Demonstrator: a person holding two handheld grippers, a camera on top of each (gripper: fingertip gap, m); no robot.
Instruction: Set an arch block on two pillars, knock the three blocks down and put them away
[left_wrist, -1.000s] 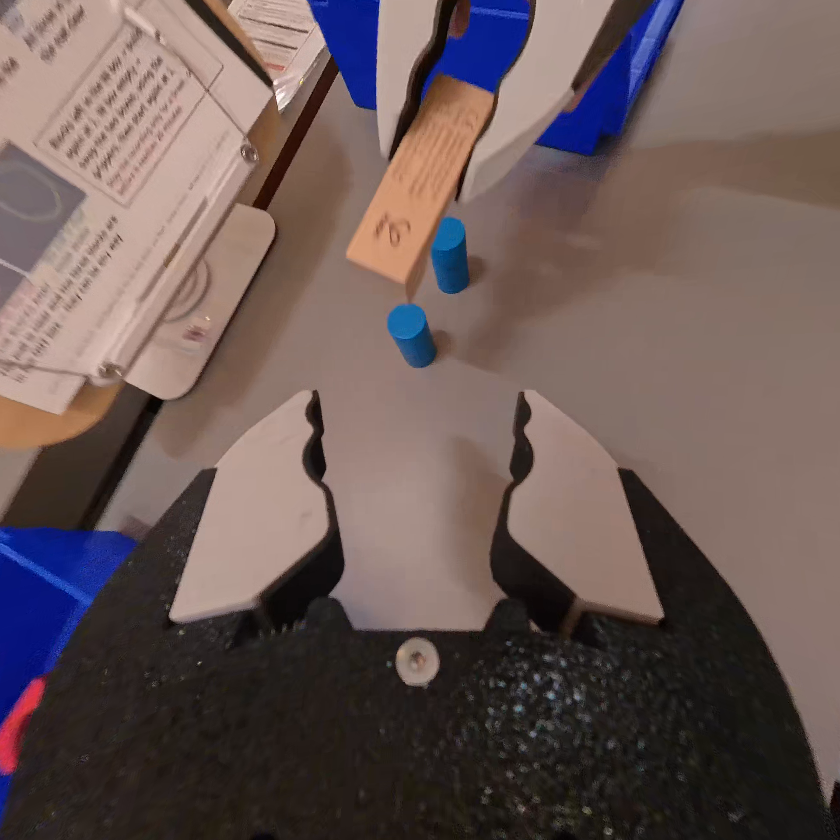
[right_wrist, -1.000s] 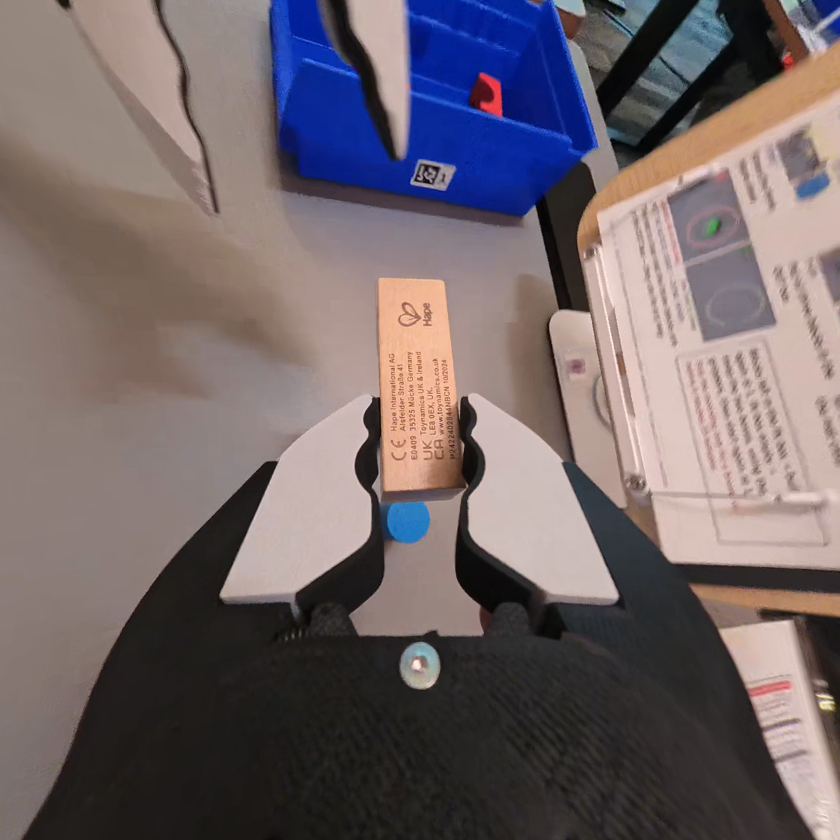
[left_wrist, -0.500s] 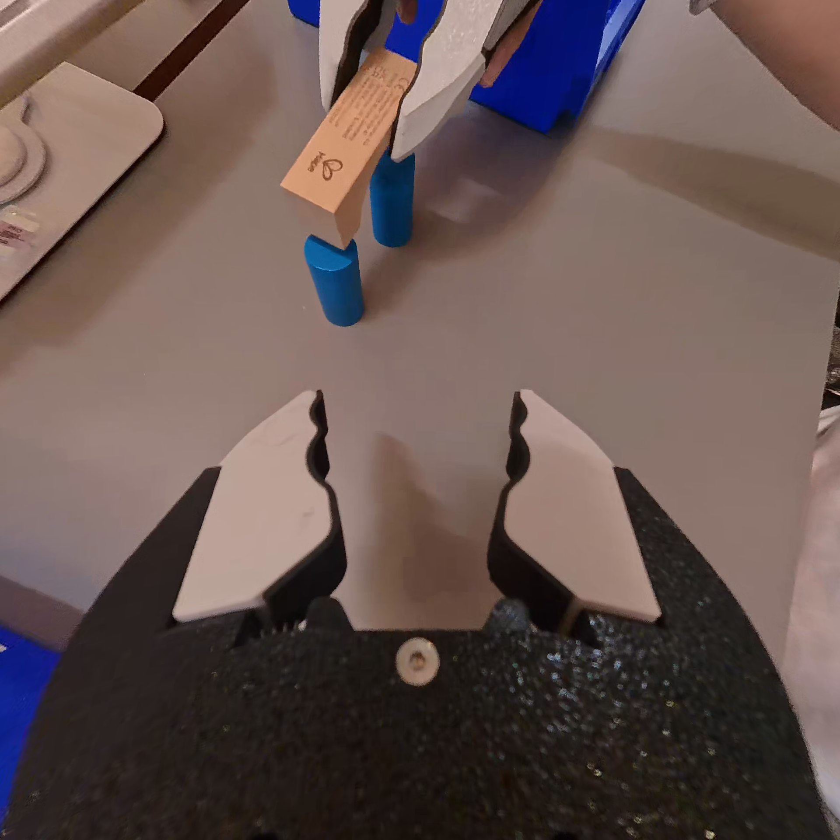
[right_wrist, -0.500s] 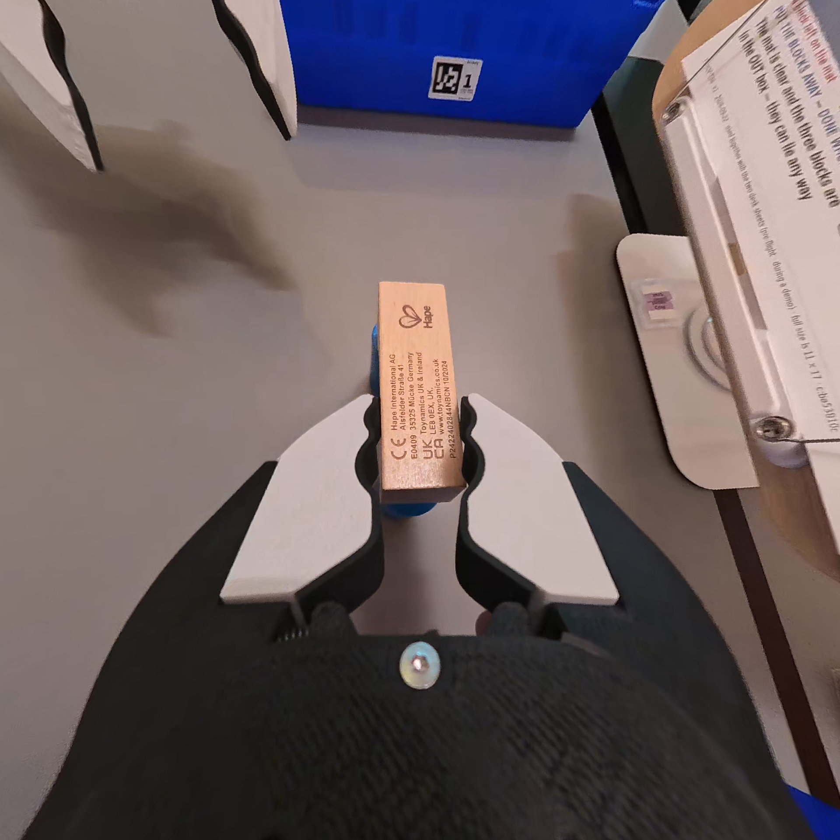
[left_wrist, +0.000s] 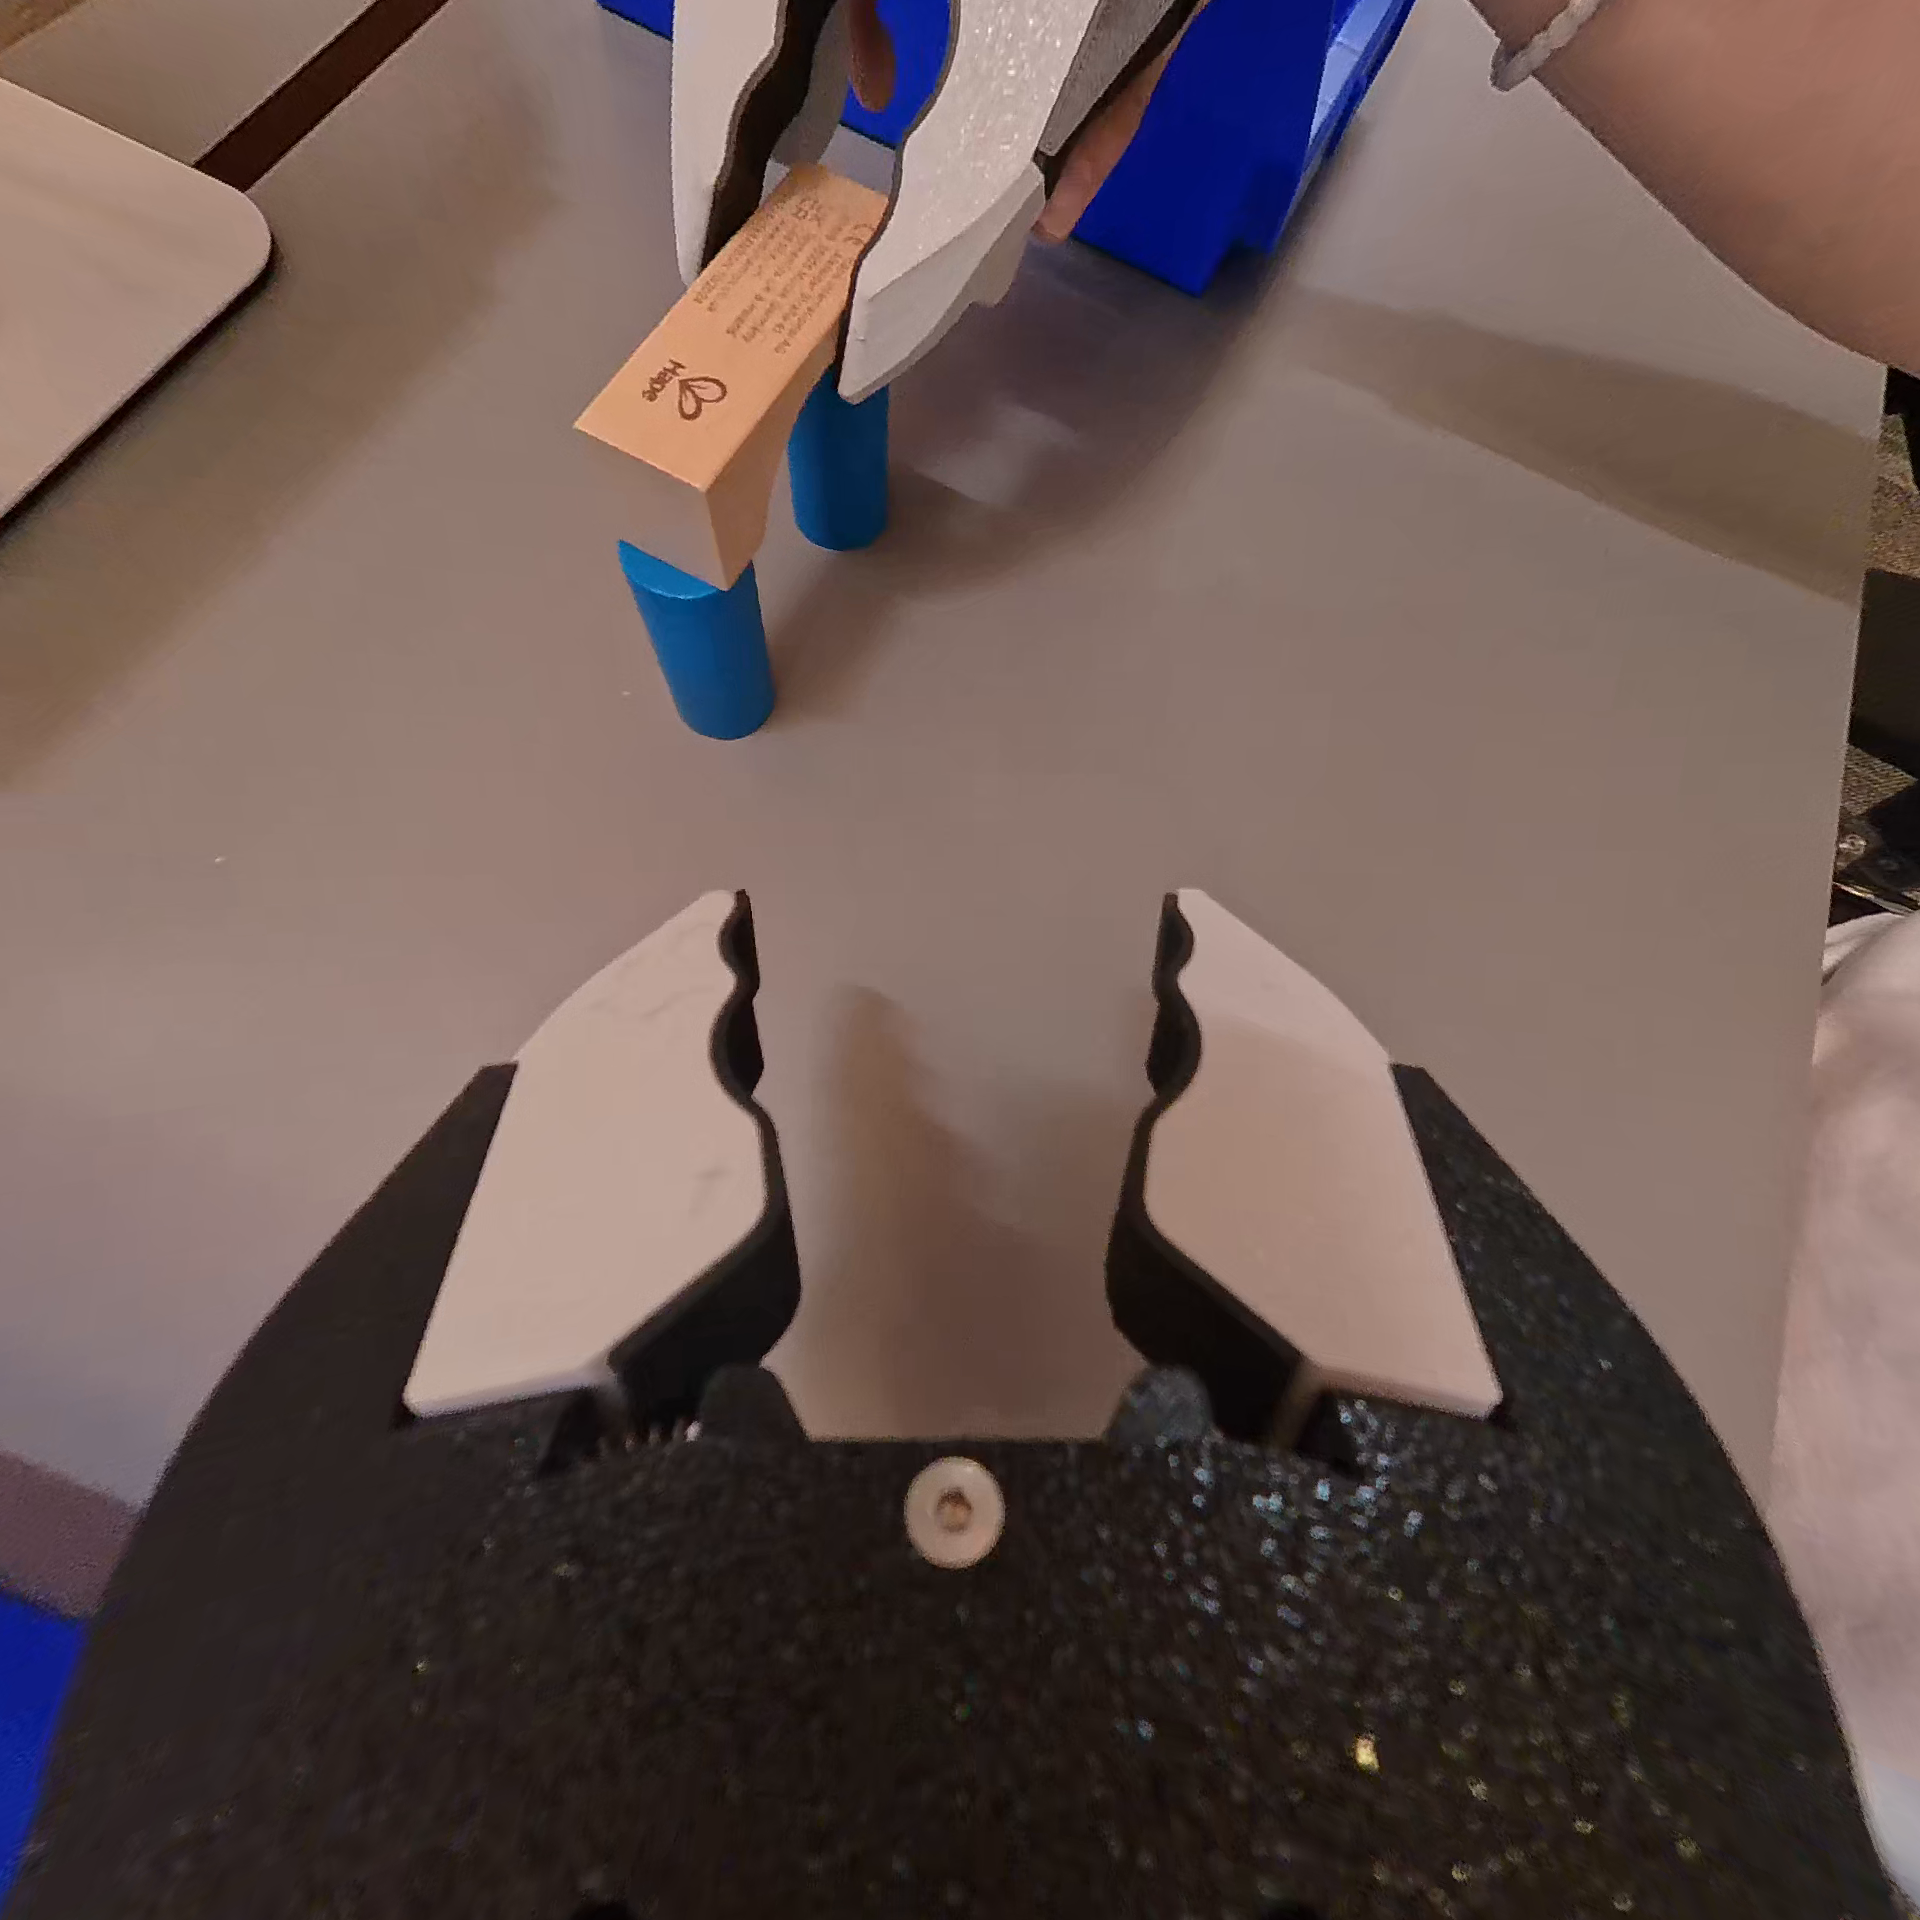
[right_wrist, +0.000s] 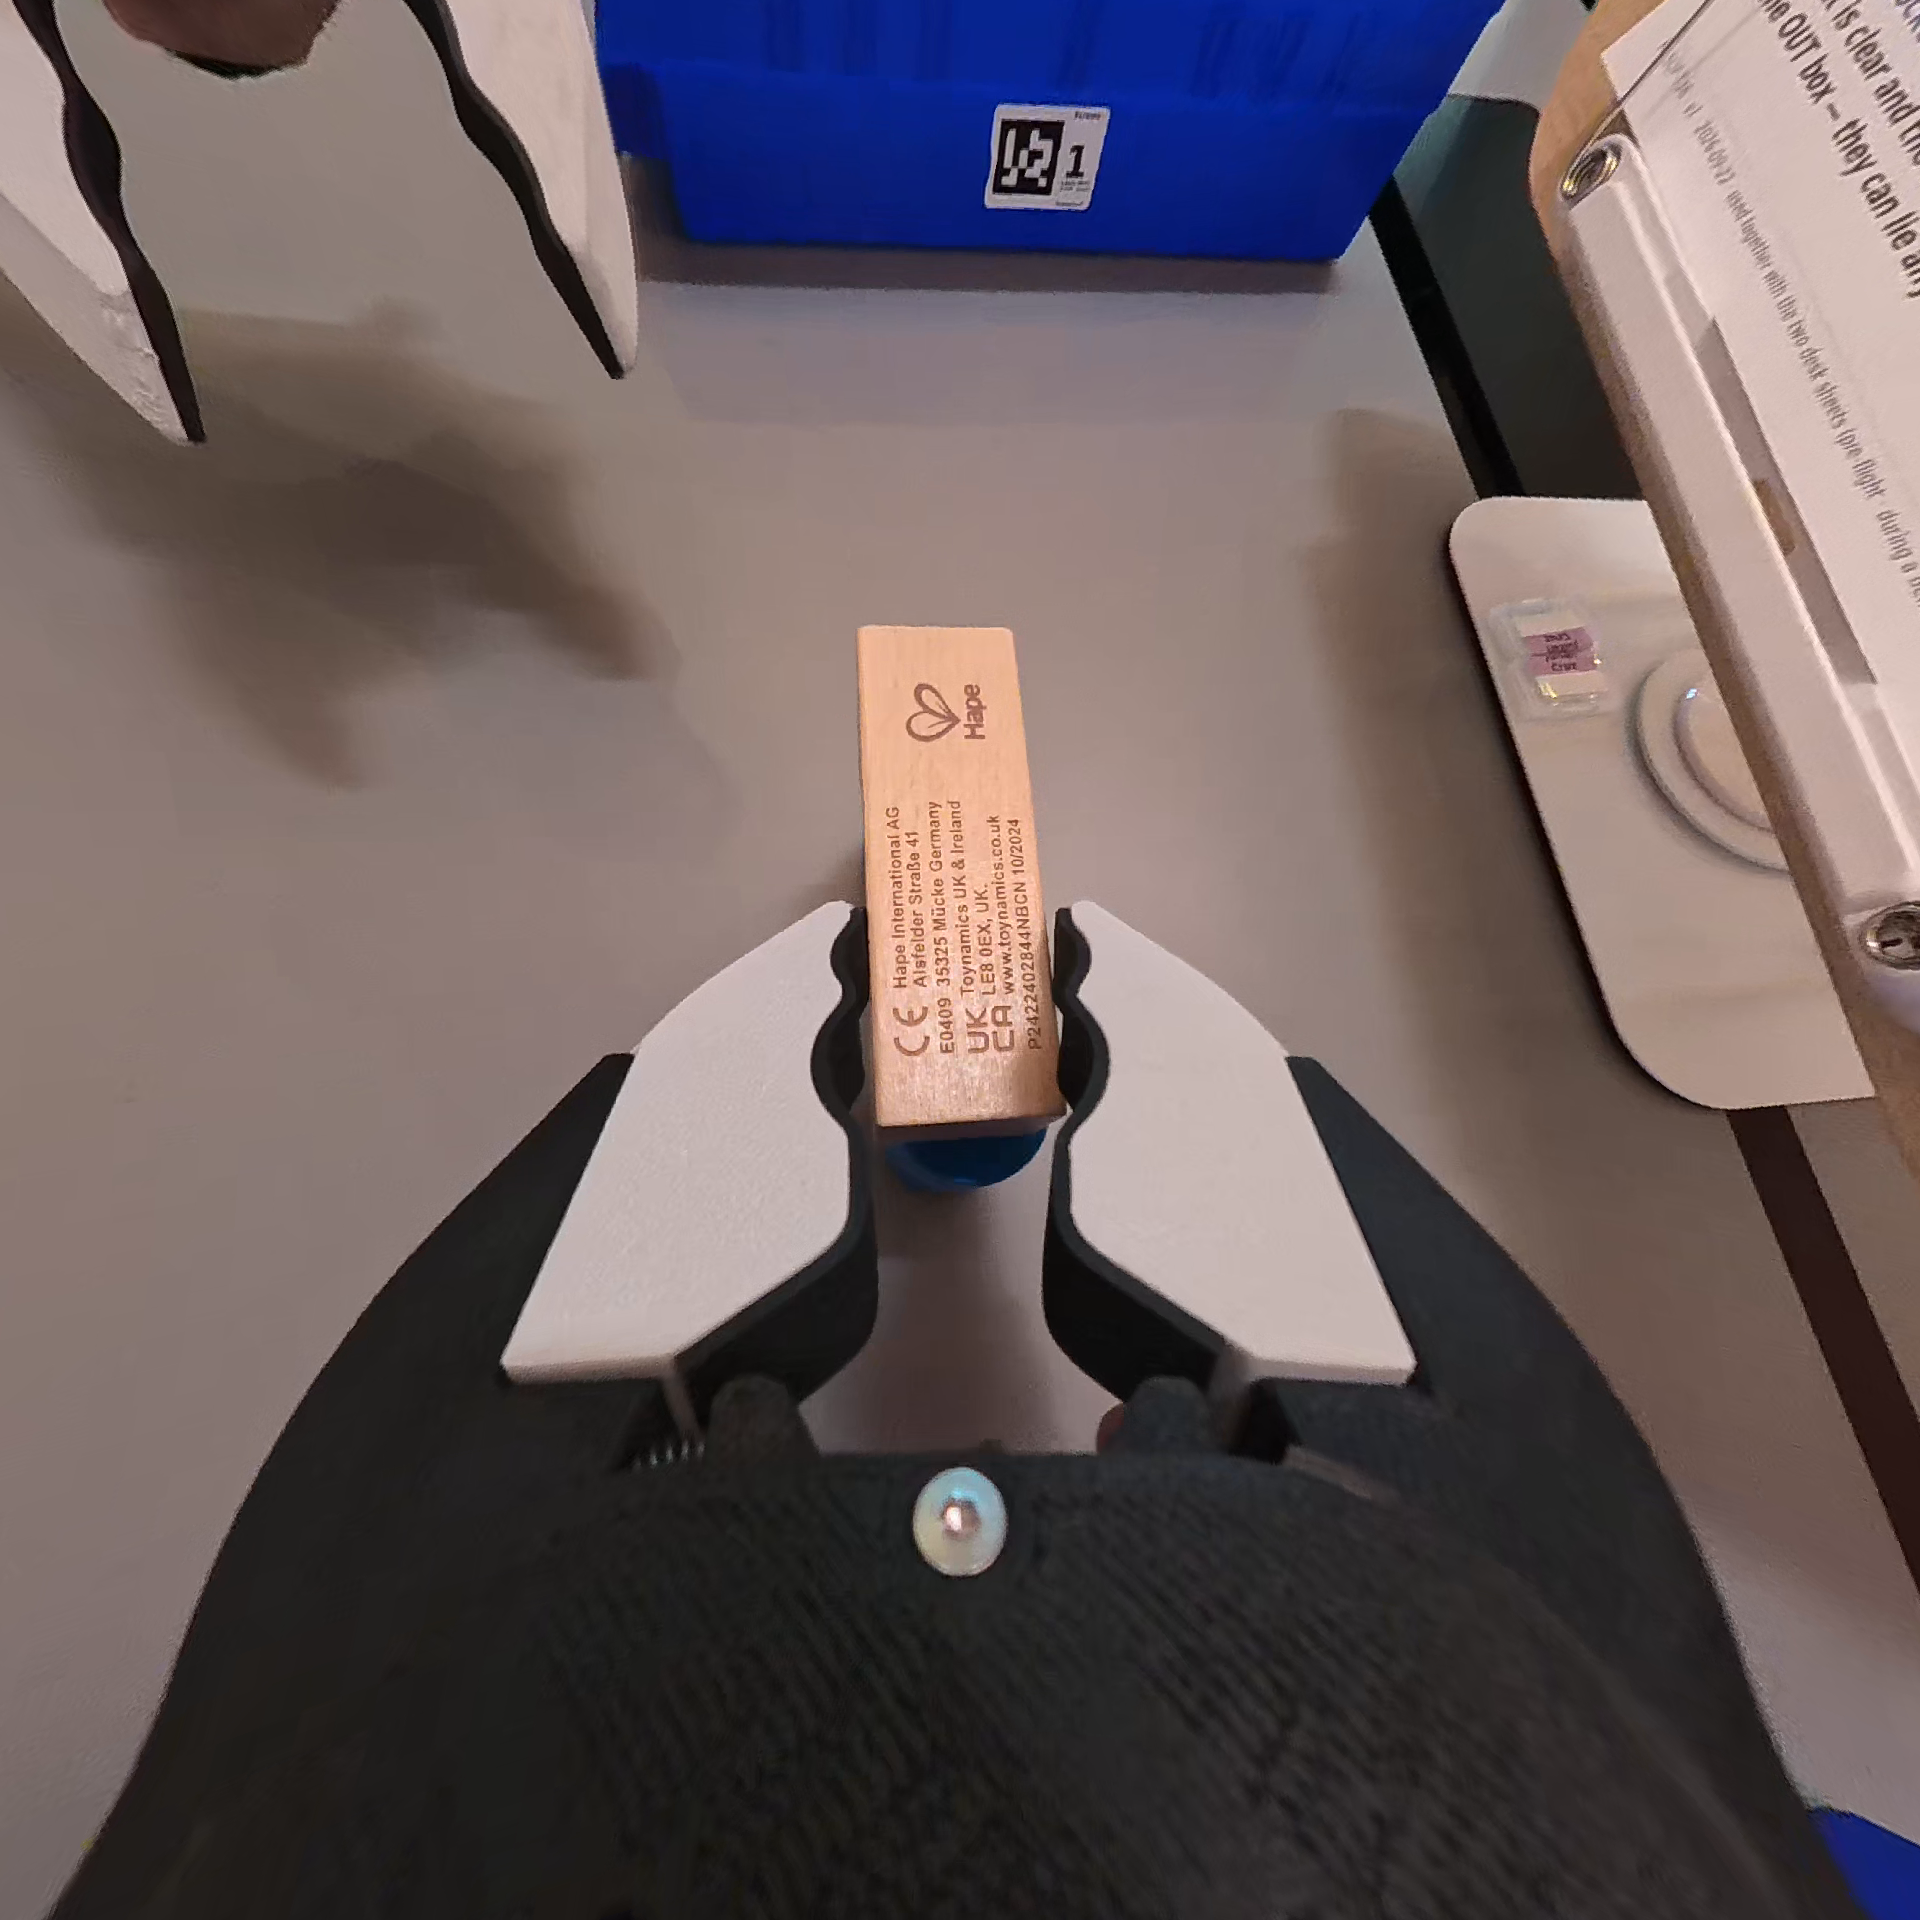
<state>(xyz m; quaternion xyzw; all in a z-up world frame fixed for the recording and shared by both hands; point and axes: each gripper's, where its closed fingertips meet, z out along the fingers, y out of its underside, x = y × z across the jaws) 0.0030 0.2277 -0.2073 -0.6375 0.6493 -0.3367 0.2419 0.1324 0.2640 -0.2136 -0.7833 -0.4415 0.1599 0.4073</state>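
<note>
My right gripper (right_wrist: 954, 914) is shut on a flat wooden plank (right_wrist: 951, 883) with printing on its top face. It holds the plank over two upright blue cylinders. In the left wrist view the plank (left_wrist: 717, 384) slopes down from the right gripper (left_wrist: 779, 312); its low end touches the top of the near cylinder (left_wrist: 701, 644), and the far cylinder (left_wrist: 836, 468) stands under the other end. In the right wrist view only a bit of one blue cylinder (right_wrist: 961, 1162) shows beneath the plank. My left gripper (left_wrist: 956, 899) is open and empty, hovering over the grey table short of the cylinders.
A blue bin (right_wrist: 997, 125) with a square code sticker stands at the far table edge; another blue bin (left_wrist: 1205, 156) is behind the right gripper. A white stand base (right_wrist: 1621, 810) and a printed sheet holder (right_wrist: 1766, 312) sit to the right. A person's forearm (left_wrist: 1714, 156) enters top right. The tips of one gripper are about 15 cm away from the tips of the other.
The right gripper has lowered the plank onto the cylinders, its far end now meeting the near cylinder's top. The left gripper has pulled back slightly and stayed open.
</note>
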